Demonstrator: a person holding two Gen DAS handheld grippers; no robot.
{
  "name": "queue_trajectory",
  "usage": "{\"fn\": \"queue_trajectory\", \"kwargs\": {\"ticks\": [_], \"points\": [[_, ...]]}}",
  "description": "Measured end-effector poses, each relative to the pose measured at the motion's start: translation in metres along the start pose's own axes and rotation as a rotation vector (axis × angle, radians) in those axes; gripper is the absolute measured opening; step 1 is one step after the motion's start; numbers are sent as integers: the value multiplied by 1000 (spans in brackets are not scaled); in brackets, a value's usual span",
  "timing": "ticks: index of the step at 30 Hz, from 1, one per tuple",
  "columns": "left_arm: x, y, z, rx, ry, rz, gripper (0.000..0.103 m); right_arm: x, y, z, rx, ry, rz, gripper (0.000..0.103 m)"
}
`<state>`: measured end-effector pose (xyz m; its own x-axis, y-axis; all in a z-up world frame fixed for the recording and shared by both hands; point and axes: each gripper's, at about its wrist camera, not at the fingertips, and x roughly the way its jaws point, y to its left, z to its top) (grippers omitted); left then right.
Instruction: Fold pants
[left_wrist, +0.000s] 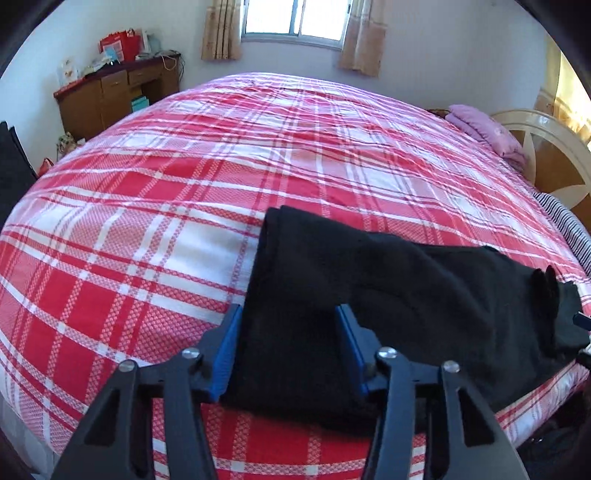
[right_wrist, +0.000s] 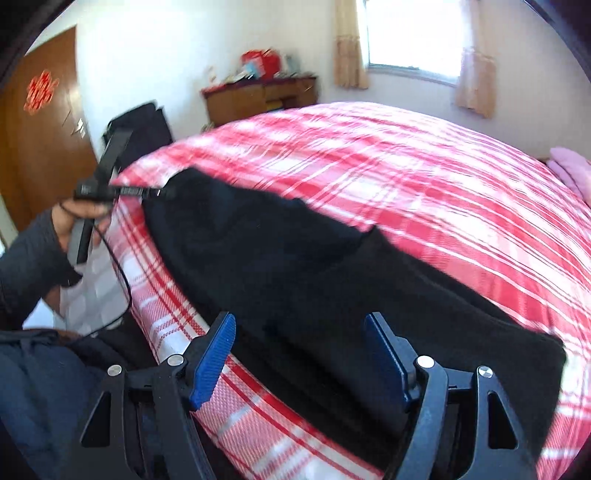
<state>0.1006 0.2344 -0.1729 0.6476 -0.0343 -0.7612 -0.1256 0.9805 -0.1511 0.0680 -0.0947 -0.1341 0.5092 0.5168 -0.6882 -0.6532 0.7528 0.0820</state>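
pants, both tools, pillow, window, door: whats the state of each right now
pants: black, lying along the bed's near edge, partly folded and rumpled
left tool: open, jaws either side of the pants fabric
right tool: open, over the pants
bedspread: spread flat, lightly creased
pink pillow: lying by the headboard
window: curtains drawn aside, daylight coming in
door: shut, as far as visible

Daylight floods in from the window (left_wrist: 295, 18) (glass blown white). Right-wrist view smears; fisheye bends both frames' edges.
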Motion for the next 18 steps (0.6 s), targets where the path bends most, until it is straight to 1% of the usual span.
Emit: {"fn": "queue_trajectory", "kwargs": {"ticks": [1,2,3,6,9,10,12,16,18], "points": [[0,3,0,-8,7,-21,33,-7,-4,-1,18,-15,-4,74],[-1,6,-2,-29,17,-60,23,-17,-10,-4,38,-33,-11,74],[-2,6,-1,-48,26,-85,22,-25,-14,-6,56,-49,-20,74],[-9,4,0,-42,28,-98,21,-42,-29,-14,109,-89,-63,74],[-19,6,5,-86,20,-150,21,-52,-47,-20,171,-104,-94,74],[-28,5,8,-105,8,-181,21,-54,-52,-22,185,-107,-106,74],[-41,1,12,-112,-12,-225,21,-59,-66,-25,227,-111,-140,74],[-74,-30,27,-73,-79,-316,21,-67,-91,-33,320,-107,-202,74],[-90,-55,33,-25,-107,-351,21,-70,-102,-37,366,-103,-219,74]]}}
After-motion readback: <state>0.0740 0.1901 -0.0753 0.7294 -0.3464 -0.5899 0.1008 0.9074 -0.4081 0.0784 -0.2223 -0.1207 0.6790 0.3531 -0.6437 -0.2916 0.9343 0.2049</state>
